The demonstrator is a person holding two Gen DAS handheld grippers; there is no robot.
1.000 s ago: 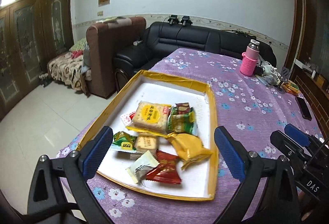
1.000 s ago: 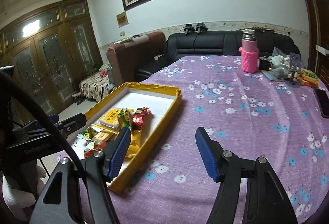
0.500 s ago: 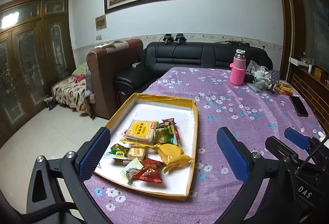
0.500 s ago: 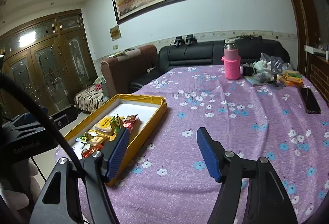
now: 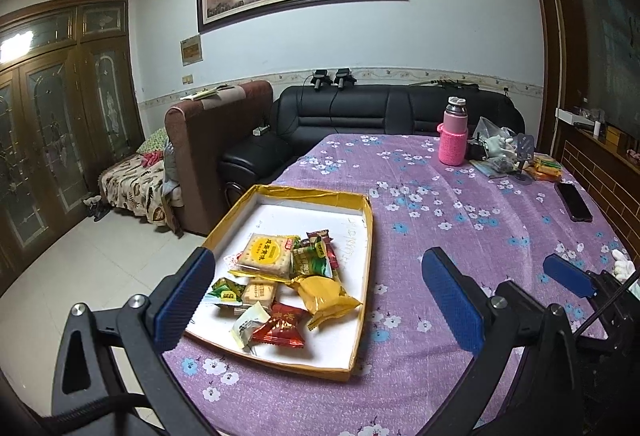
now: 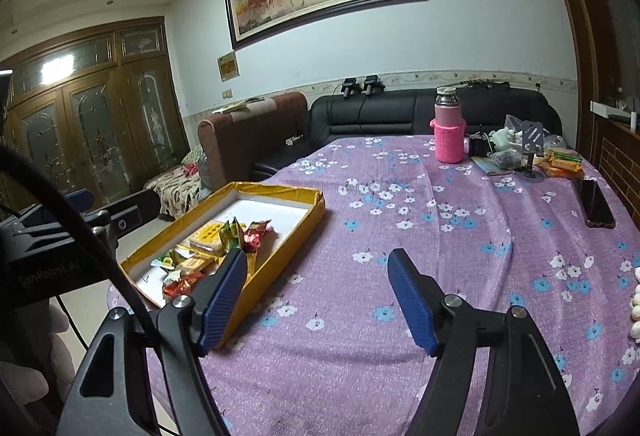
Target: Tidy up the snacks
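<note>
A shallow yellow-rimmed cardboard tray with a white floor (image 5: 362, 220) is seen on the bench, which is covered by a purple cloth with a flower print (image 5: 460, 220). The wrapped snacks (image 5: 288, 276) are gathered in the tray's near half.

Left wrist view: the snacks are resolved singly from above, namely a yellow cracker packet (image 5: 265, 251), a green packet (image 5: 310, 261), a yellow pillow pack (image 5: 326, 294), a red triangular wrapper (image 5: 280, 326) and a small white sachet (image 5: 249, 324). The right gripper (image 5: 568, 278) is seen at the lower right edge.

Right wrist view: the tray (image 6: 276, 256) is seen from the side and the snacks (image 6: 216, 240) overlap into one heap. The left gripper's black body (image 6: 52, 240) is seen at the left edge.

A pink bottle in a knitted sleeve (image 6: 448, 136) and a black phone (image 6: 596, 202) are recorded at the far and right parts of the bench.

Left gripper (image 5: 320, 294): jaws wide apart, nothing between the pads, nothing touched; the tray is framed beyond them.

Right gripper (image 6: 320, 296): jaws apart and just widened, empty, above bare cloth beside the tray.
</note>
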